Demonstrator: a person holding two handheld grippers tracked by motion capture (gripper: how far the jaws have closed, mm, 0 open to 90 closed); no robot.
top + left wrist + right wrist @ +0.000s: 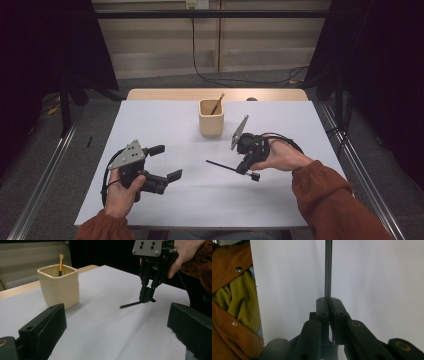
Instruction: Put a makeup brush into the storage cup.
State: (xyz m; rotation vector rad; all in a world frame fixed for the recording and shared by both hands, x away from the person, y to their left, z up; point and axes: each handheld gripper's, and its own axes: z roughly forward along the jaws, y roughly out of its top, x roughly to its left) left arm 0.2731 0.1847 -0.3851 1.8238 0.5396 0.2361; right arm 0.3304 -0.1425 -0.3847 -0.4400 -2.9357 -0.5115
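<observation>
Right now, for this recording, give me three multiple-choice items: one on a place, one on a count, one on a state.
1. Where is the cream cup?
A. far middle of the white table
B. near left corner
C. on the floor

2. How many brushes stand in the cup?
A. none
B. one
C. three

3. How is the right gripper?
A. wide open
B. shut on the thin black stick
C. inside the cup

Key: 1 A, the high view shows the cup there; 2 B, one gold-handled brush stands inside; 3 B, the right gripper view shows the jaws clamping the stick.
</observation>
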